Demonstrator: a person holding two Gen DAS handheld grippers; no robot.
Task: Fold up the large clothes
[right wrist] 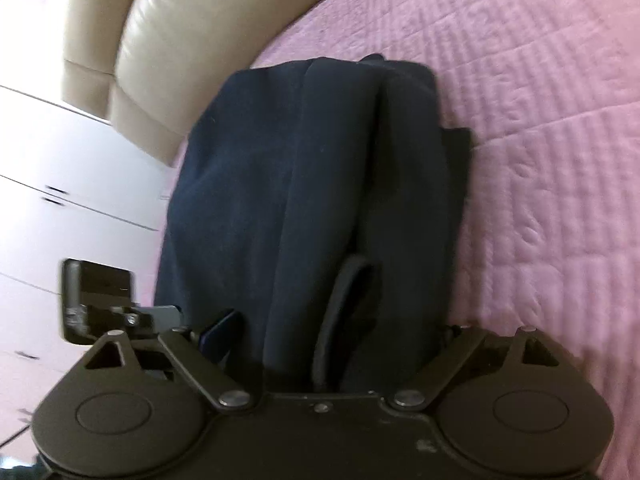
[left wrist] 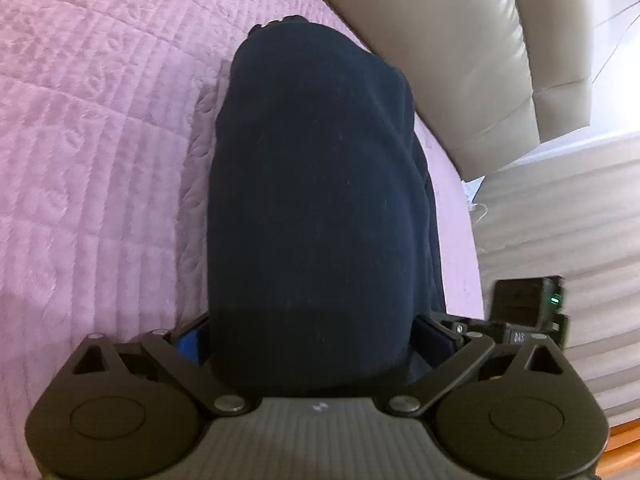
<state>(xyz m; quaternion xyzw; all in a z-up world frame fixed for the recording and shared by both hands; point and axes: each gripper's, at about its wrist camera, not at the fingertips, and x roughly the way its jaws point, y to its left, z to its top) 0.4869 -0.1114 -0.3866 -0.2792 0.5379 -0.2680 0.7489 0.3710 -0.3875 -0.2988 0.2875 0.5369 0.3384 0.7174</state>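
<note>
I see the dark navy garment (left wrist: pixel 316 184) lying folded into a long bundle on the pink quilted bed (left wrist: pixel 100 140), near the beige leather headboard (left wrist: pixel 440 40). Its long axis runs straight ahead from both wrists, the near end between each pair of fingers. My left hand-held gripper (left wrist: pixel 312 340) stands wide apart around the cloth, not pressing it. On my right hand-held gripper (right wrist: pixel 336 340) the fabric hides the pads, so I cannot tell whether it pinches. Both hands look equally near that end.
</note>
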